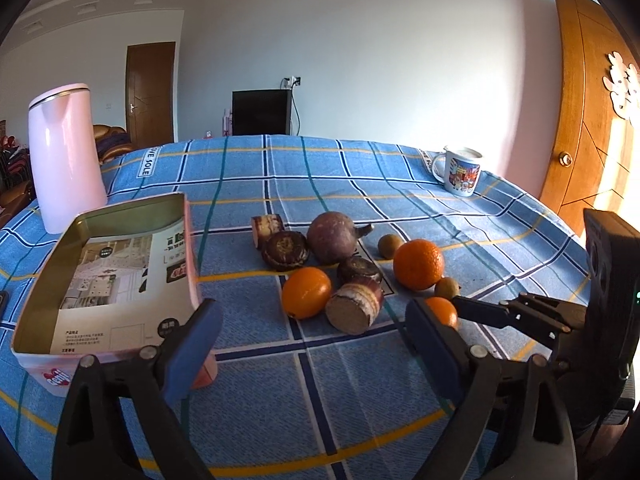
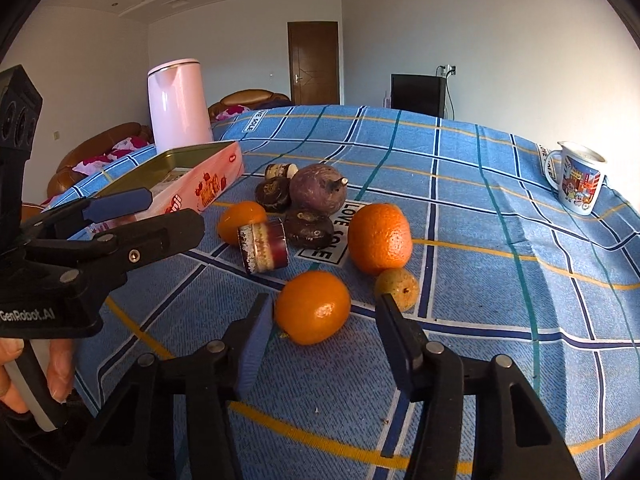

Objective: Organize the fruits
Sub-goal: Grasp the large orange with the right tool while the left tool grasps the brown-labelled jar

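A pile of fruit lies mid-table: a large orange (image 1: 418, 264) (image 2: 379, 237), a small orange (image 2: 312, 306) (image 1: 442, 311), another orange (image 1: 306, 292) (image 2: 241, 224), a purple round fruit (image 1: 332, 237) (image 2: 318, 188), dark water chestnuts (image 1: 285, 250) (image 2: 309, 228), sugarcane pieces (image 1: 354, 305) (image 2: 263, 245) and small kiwis (image 1: 447, 287) (image 2: 397, 287). An open pink tin box (image 1: 120, 280) (image 2: 188, 184) stands at the left. My left gripper (image 1: 314, 336) is open and empty, before the pile. My right gripper (image 2: 326, 330) is open, its fingers either side of the small orange, apart from it.
A pink kettle (image 1: 64, 156) (image 2: 178, 104) stands behind the tin. A printed mug (image 1: 460, 174) (image 2: 578, 182) sits at the far right of the blue checked tablecloth (image 1: 320, 380). The right gripper's body (image 1: 532, 312) shows at the right of the left wrist view.
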Demonstrator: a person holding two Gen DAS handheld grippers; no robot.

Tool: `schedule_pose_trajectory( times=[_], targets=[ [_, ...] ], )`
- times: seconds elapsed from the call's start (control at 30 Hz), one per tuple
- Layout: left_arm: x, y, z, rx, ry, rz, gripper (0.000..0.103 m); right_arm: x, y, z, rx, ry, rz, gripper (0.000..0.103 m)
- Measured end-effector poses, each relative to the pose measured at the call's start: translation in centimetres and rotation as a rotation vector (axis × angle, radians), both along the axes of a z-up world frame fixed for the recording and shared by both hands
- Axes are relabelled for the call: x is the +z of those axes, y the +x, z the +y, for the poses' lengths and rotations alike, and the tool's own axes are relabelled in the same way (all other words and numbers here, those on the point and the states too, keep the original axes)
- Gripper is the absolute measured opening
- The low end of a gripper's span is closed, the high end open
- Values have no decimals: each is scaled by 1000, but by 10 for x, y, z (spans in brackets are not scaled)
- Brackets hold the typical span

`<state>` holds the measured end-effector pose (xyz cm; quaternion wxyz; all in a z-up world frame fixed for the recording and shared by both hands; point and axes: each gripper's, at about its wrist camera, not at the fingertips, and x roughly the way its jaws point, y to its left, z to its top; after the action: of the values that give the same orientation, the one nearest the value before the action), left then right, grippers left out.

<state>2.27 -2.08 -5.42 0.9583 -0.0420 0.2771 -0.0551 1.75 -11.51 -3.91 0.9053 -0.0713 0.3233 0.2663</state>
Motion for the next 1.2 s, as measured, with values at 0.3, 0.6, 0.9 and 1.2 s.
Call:
schedule_pose_trajectory(
  times=[0.3, 0.6, 0.9, 1.2],
  targets=[
    [-10, 15, -20, -81, -1, 85, 56, 0, -7, -15, 20, 79, -12, 40],
    [-6, 37, -36, -89, 48, 133, 56, 8, -13, -39, -27, 138, -71, 41],
    [-13, 55, -49, -88, 120, 182, 55, 6, -11, -59, -73, 197, -80, 41],
    [-16, 54, -44, -95, 110, 188, 43, 7, -14, -60, -73, 217, -93, 41]
  ],
)
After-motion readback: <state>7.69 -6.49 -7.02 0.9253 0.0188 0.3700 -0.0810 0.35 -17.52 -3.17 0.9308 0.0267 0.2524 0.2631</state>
